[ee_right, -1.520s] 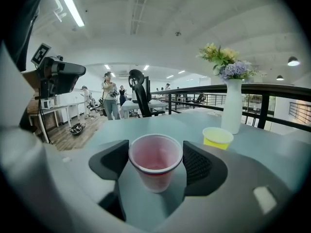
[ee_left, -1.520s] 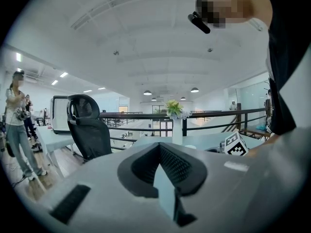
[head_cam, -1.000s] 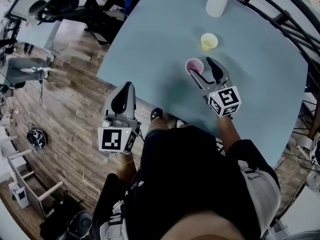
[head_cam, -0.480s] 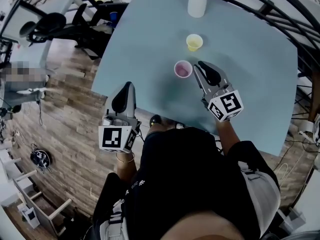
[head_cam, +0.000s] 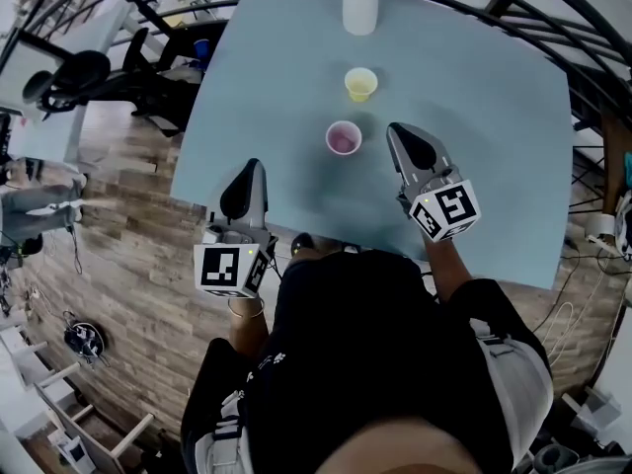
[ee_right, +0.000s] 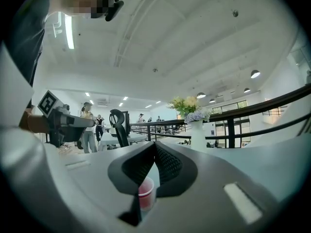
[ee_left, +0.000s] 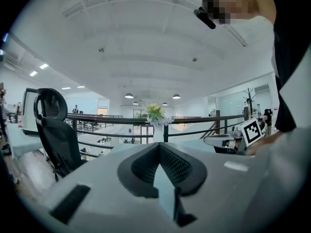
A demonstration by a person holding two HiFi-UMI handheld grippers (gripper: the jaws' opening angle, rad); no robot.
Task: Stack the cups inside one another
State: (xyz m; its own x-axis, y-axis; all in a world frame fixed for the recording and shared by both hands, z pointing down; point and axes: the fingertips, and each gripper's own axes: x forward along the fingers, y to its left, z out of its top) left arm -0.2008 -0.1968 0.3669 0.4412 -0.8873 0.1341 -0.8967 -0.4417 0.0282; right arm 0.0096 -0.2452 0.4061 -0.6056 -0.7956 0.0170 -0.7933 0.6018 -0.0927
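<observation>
While the person stands at the near edge of the pale blue table (head_cam: 474,117), both cups sit out in the open on it, not nested. The pink cup (head_cam: 343,138) is upright and nearer the person. The yellow cup (head_cam: 360,83) is upright a bit farther back, and the two are near each other but clearly apart. Behind them, close to the far edge, there's a white vase (head_cam: 359,10) with flowers in it.

The right claw (head_cam: 397,132) is held over the table near the pink cup, on its right and not touching it. Its jaws have just been closing and now meet at the tips with nothing pinched between them. In the right gripper view you can spot the pink cup through the slot under the closed tips, but it's standing on the table beyond them, not in the grip.

The left claw (head_cam: 255,166) hangs by the table's near left corner, well apart from both cups, its jaws also together at the tips and holding nothing. Off to the left there's a wooden floor (head_cam: 128,255) and a black office chair (head_cam: 84,72).
</observation>
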